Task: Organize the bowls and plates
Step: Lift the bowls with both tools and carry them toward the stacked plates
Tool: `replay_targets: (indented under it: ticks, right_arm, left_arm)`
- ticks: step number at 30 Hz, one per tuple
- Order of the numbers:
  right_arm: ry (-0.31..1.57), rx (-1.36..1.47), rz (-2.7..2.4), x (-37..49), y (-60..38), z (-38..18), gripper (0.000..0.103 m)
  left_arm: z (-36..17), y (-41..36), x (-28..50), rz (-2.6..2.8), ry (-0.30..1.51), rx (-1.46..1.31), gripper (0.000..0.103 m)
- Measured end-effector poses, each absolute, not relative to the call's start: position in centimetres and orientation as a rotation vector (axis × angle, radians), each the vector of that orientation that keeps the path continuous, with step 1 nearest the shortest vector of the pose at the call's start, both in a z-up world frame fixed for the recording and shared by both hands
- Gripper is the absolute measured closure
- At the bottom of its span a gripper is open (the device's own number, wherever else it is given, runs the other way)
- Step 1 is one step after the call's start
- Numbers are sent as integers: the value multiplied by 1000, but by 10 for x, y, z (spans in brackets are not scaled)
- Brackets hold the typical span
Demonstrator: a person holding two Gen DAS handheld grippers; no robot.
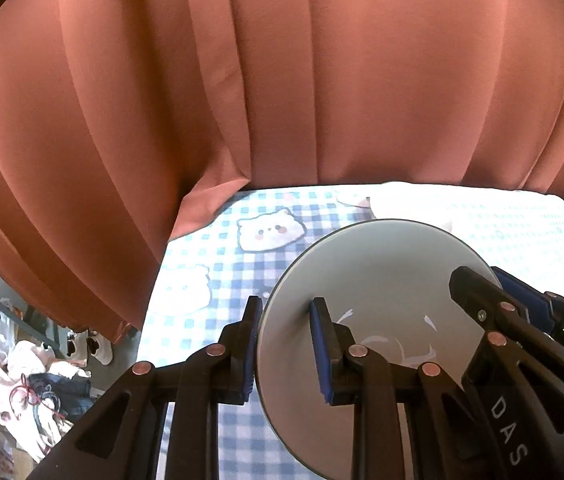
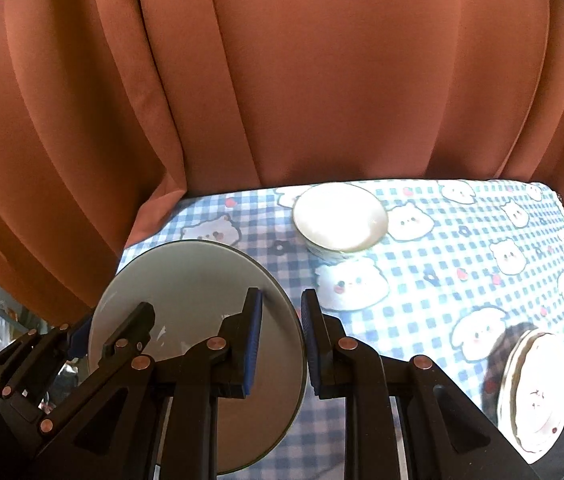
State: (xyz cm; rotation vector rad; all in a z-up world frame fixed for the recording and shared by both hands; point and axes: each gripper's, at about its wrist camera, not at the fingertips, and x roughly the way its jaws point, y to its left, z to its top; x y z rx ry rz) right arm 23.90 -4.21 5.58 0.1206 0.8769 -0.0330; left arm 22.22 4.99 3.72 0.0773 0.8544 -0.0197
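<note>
A round grey plate (image 1: 381,272) with faint white marks inside hangs tilted above the checked tablecloth, held by both grippers at opposite edges. My left gripper (image 1: 286,312) is shut on its left rim, one blue pad outside and one inside. My right gripper (image 2: 282,300) is shut on the right rim of the same grey plate (image 2: 194,280). Each gripper also shows in the other's view: the right gripper (image 1: 489,284) at the plate's far edge, the left gripper (image 2: 102,328) low on the left. A white bowl (image 2: 339,216) stands at the back of the table.
A blue-and-white checked tablecloth (image 2: 421,264) with bear faces covers the table. A white patterned plate (image 2: 537,392) lies at the front right. An orange curtain (image 1: 282,80) hangs close behind the table. Shoes and clutter (image 1: 42,380) lie on the floor to the left.
</note>
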Motion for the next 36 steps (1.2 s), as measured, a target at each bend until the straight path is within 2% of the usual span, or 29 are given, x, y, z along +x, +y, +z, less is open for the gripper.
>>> replay_targets:
  ticks: [18,36]
  right_arm:
    - [907,95,41,143,-143,50,79]
    - [975,71,26,105,-200,12,79]
  left_arm:
    - [26,-39,148,28,890,24,80]
    - [-16,-97,117,-24,963,44,80]
